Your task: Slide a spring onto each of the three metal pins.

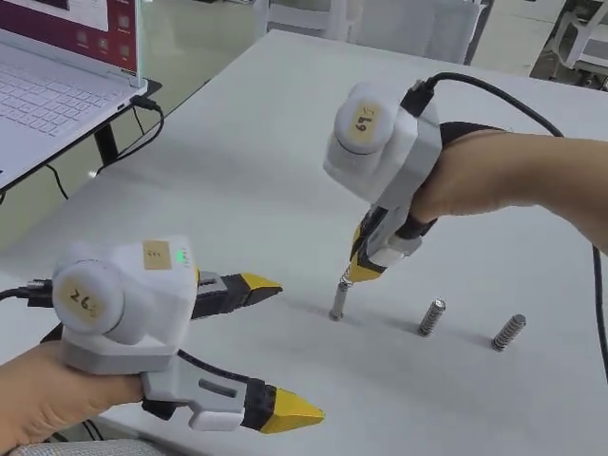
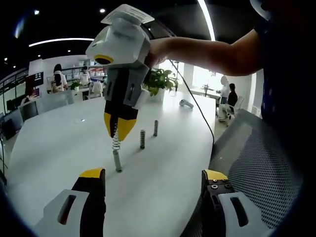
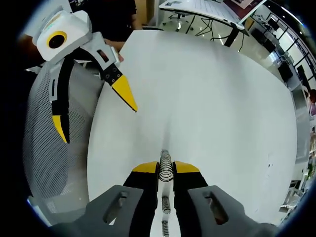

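Note:
A bare metal pin [image 1: 337, 300] stands upright on the white table [image 1: 237, 171]. My right gripper [image 1: 360, 270] points down just above it, shut on a small spring [image 2: 116, 140] that hangs over the pin's top [image 2: 117, 161]. The spring [image 3: 166, 166] sits pinched between the yellow tips of the right gripper [image 3: 166, 168]. To the right stand two more pins, each wearing a spring [image 1: 432, 316] [image 1: 508, 332]. My left gripper [image 1: 280, 347] waits open near the table's front left, holding nothing, and its jaws [image 2: 153, 176] face the pins.
An open laptop [image 1: 57, 76] sits on a stand at the back left, with a cable [image 1: 147, 123] trailing from it. A mesh chair [image 2: 256, 163] stands by the table's near edge. People sit at desks far behind.

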Demonstrator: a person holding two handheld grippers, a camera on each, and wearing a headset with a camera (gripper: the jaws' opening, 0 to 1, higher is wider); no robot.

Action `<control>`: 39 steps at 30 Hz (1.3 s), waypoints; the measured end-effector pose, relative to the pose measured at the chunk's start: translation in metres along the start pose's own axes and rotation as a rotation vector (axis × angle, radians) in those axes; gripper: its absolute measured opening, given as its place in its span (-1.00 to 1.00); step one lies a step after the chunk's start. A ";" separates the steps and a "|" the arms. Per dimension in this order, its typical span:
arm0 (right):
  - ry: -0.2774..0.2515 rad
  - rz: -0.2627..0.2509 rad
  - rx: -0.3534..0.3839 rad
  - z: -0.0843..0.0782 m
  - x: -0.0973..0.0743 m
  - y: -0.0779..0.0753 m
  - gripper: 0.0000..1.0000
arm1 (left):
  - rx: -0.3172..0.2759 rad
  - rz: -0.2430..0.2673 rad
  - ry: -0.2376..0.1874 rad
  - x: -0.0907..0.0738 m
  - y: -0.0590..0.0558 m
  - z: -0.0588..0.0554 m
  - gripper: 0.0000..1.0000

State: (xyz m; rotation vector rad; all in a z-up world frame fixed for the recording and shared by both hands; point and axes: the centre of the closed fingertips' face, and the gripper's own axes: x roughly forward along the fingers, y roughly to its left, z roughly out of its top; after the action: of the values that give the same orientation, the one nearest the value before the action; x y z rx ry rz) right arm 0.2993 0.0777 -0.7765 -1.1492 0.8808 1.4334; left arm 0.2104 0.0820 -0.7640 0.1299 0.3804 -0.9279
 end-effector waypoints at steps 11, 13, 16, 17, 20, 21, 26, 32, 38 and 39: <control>0.025 0.004 -0.016 -0.001 0.007 -0.002 -0.84 | 0.008 -0.003 -0.003 0.000 -0.001 0.002 0.47; 0.025 0.005 -0.016 -0.001 0.007 -0.002 -0.84 | 0.008 -0.003 -0.004 0.000 -0.002 0.002 0.45; 0.029 0.007 -0.015 -0.001 0.009 -0.003 -0.84 | 0.011 -0.005 0.000 0.002 -0.003 0.003 0.44; 0.032 0.008 -0.015 -0.002 0.010 -0.003 -0.84 | 0.013 -0.006 0.001 0.002 -0.003 0.003 0.44; 0.046 0.013 -0.016 -0.004 0.014 -0.001 -0.84 | 0.012 -0.005 -0.001 0.001 -0.002 0.003 0.44; 0.049 0.013 -0.018 -0.004 0.015 -0.001 -0.83 | 0.012 -0.005 -0.001 0.001 -0.002 0.003 0.44; 0.066 0.021 -0.018 -0.003 0.025 -0.001 -0.83 | 0.012 -0.005 0.002 0.001 -0.002 0.002 0.43; 0.098 0.037 -0.028 -0.006 0.037 0.000 -0.83 | 0.012 -0.004 0.002 0.000 0.000 0.001 0.42; 0.114 0.050 -0.030 -0.006 0.045 0.002 -0.83 | 0.013 -0.004 0.003 -0.002 0.002 -0.001 0.41; 0.119 0.053 -0.032 -0.007 0.047 0.002 -0.83 | 0.012 -0.004 0.003 -0.002 0.002 -0.002 0.40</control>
State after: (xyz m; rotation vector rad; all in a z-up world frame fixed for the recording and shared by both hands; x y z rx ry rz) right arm 0.2990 0.0838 -0.8242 -1.2540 0.9811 1.4377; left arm 0.2104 0.0849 -0.7648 0.1420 0.3784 -0.9342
